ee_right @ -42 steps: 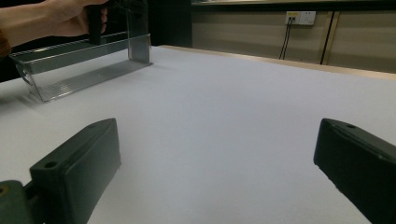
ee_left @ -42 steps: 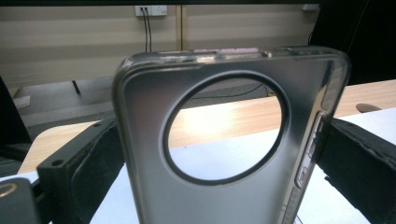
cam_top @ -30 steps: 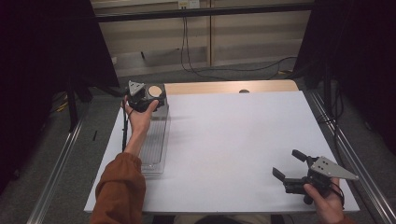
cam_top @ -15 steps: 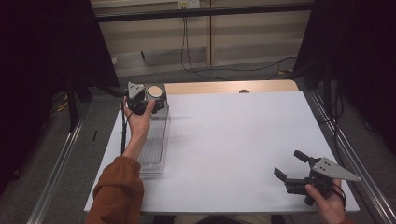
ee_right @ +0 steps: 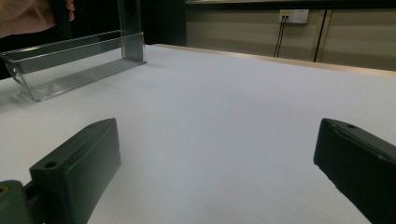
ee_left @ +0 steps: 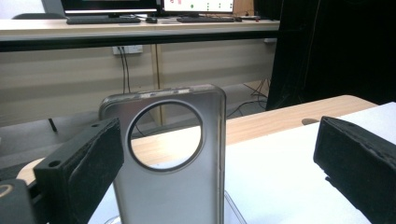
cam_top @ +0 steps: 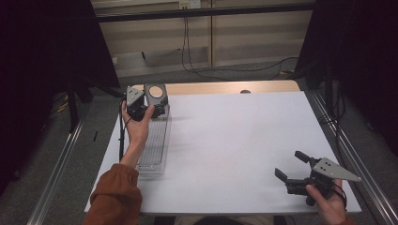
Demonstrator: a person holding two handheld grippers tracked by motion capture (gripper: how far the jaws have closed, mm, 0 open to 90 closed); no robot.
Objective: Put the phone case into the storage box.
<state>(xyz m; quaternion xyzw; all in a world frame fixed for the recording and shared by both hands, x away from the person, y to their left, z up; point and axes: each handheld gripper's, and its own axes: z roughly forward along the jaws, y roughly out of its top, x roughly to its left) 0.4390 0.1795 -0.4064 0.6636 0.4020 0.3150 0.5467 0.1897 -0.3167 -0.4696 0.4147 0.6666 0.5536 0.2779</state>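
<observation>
At the upper left of the high view, my left gripper (cam_top: pixel 149 107) sits at the far end of the clear plastic rack (cam_top: pixel 155 145), which lies lengthwise along the left edge of the white desk (cam_top: pixel 234 140). Standing upright in that far end is a grey phone case (cam_top: pixel 156 95) with a round camera hole, and I take it that the rack's ribbed floor is what keeps it on edge. Seen from the left gripper view, the phone case (ee_left: pixel 170 163) rises between my two black jaws, which stand wide open: the left pad (ee_left: pixel 86 168) is just beside the case's edge, though I cannot tell if it touches, and the right pad is well apart from it. So I have hold of nothing; I judge the jaws are spread this way either to close on the case or to let it stand free. Moving right, the middle of the desk is bare. At the lower right of the high view my right gripper (cam_top: pixel 293 166) hangs near the desk's near edge, jaws wide open and empty, apparently parked out of the way. From the right gripper view, the rack (ee_right: pixel 70 65) shows at the upper left, far off.
</observation>
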